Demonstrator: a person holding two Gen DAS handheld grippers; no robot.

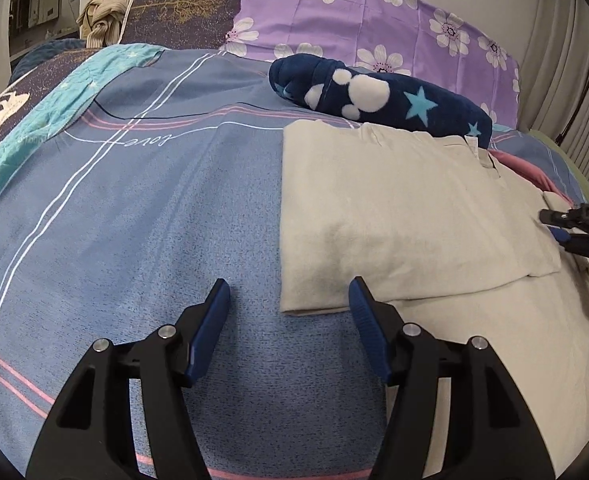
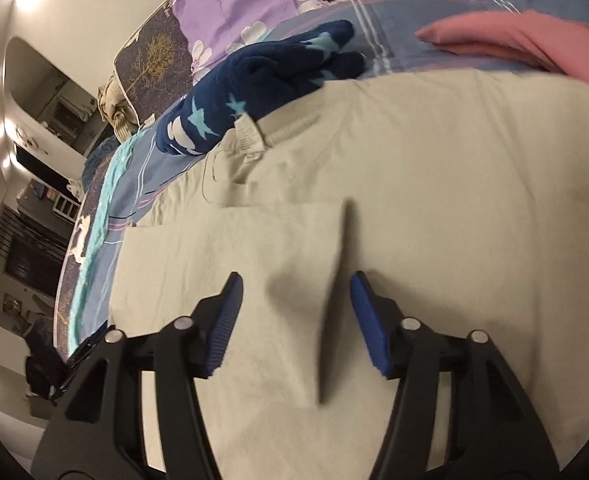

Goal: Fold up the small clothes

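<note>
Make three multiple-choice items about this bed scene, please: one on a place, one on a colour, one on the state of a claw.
1. Where does the dark blue fleece piece lie?
A. beyond the beige garment, near the purple pillow
B. under the left claw
C. on the floor

2. What colour is the garment beyond the beige one in the right wrist view?
A. green
B. pink
C. black

3. How is the left claw?
A. shut on the beige garment
B. shut on the bedsheet
C. open, holding nothing

Answers: 1 A, it rests between the beige garment and the flowered purple pillow. 2 B, its cloth is plainly pink. 3 C, the blue fingers stand wide apart above the striped blue bedsheet.
</note>
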